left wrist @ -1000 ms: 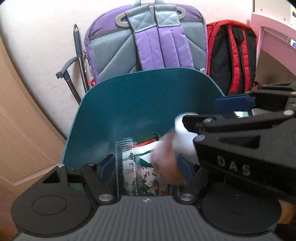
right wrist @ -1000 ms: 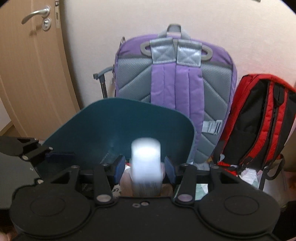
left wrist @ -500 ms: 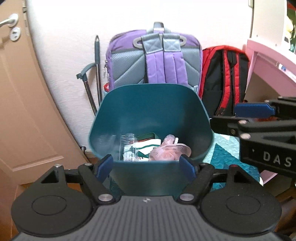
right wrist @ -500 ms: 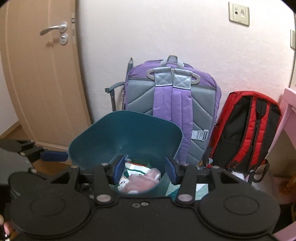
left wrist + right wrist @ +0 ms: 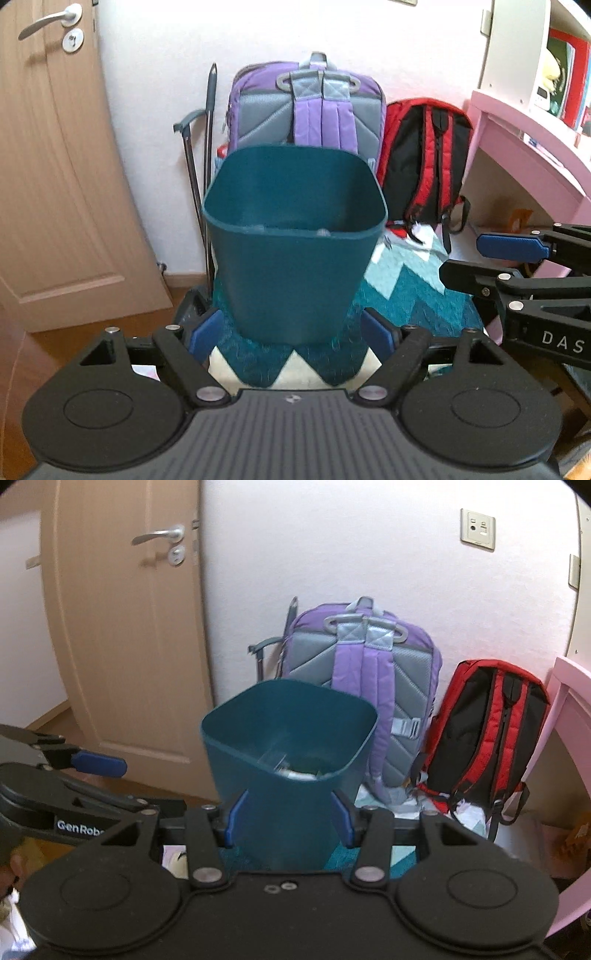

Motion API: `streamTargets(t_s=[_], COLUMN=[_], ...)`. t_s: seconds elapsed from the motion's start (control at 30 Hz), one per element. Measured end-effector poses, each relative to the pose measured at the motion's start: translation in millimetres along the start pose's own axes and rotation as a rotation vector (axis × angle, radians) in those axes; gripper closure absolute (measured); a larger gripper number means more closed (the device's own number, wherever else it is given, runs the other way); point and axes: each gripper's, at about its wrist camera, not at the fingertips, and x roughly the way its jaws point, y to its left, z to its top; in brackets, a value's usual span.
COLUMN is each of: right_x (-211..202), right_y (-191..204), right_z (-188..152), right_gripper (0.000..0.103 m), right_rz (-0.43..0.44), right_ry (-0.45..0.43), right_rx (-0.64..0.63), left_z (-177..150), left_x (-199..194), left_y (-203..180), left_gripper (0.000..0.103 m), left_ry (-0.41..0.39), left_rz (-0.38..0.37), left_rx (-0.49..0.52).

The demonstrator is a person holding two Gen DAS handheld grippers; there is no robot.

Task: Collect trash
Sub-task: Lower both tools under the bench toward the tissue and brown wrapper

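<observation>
Both grippers now pulled back from the tall teal plastic bin [image 5: 295, 258], trash dropped inside. Left gripper [image 5: 291, 328] jaws just widened, empty; right gripper [image 5: 288, 821] jaws apart, empty. Ready for more trash, apparently.

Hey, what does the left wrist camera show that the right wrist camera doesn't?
Only the left wrist view shows the pink desk's top with the shelf unit on it, and the zigzag rug spread wide. Only the right wrist view shows the wall socket and some trash inside the bin. Both show the teal bin, the purple backpack, the red backpack, the door, and the left gripper and right gripper, each with open, empty jaws.
</observation>
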Motion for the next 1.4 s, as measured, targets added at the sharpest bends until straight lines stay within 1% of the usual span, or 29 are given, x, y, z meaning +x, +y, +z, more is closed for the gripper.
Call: streamTargets(t_s=[0.17, 0.3, 0.43, 0.6, 0.7, 0.73, 0.8, 0.97, 1.13, 1.23, 1.3, 1.4], right_x=[-9.2, -8.3, -3.4, 15.9, 38.1, 47.8, 69.6, 134.6, 188.3, 221.1, 246.2, 283.0], right_y=[11.1, 19.1, 25.9, 29.4, 30.3, 30.4, 31.0, 33.1, 50.7, 58.2, 66.3, 70.9], right_z=[-25.6, -45.7, -65.6, -92.9, -117.2, -127.2, -149.5, -206.8, -253.7, -278.7, -295.0, -312.8], right_gripper=[0.055, 0.055, 0.055, 0.055, 0.055, 0.055, 0.055, 0.055, 0.055, 0.055, 0.055, 0.055], right_rz=[0.027, 0.049, 0.072, 0.096, 0.112, 0.120, 0.131, 0.185, 0.245, 0.268, 0.285, 0.282], right_ry=[0.037, 0.069, 0.102, 0.155, 0.198, 0.217, 0.269, 0.432, 0.516, 0.558, 0.588, 0.659], right_rx=[-0.029, -0.042, -0.056, -0.054, -0.047, -0.044, -0.035, 0.013, -0.019, -0.029, -0.043, 0.016], left_z=[-32.0, -55.8, -80.5, -110.2, -131.9, -139.9, -153.8, -193.5, -232.4, -260.0, -277.7, -306.1], left_x=[-3.4, 0.9, 12.8, 41.2, 69.6, 83.0, 107.7, 180.0, 249.5, 290.4, 312.6, 345.4], left_y=[2.8, 7.3, 15.1, 25.3, 32.9, 36.2, 41.2, 60.3, 91.4, 111.8, 121.2, 136.9], left_gripper=[0.022, 0.021, 0.016, 0.016, 0.015, 0.015, 0.015, 0.015, 0.015, 0.015, 0.015, 0.015], left_ry=[0.029, 0.053, 0.080, 0.113, 0.154, 0.183, 0.238, 0.381, 0.495, 0.559, 0.595, 0.650], left_rz=[-0.041, -0.067, -0.090, -0.095, -0.096, -0.096, -0.089, -0.058, -0.030, 0.008, 0.037, 0.042], left_rx=[-0.016, -0.033, -0.056, -0.068, -0.073, -0.074, -0.071, -0.070, -0.123, -0.154, -0.156, -0.168])
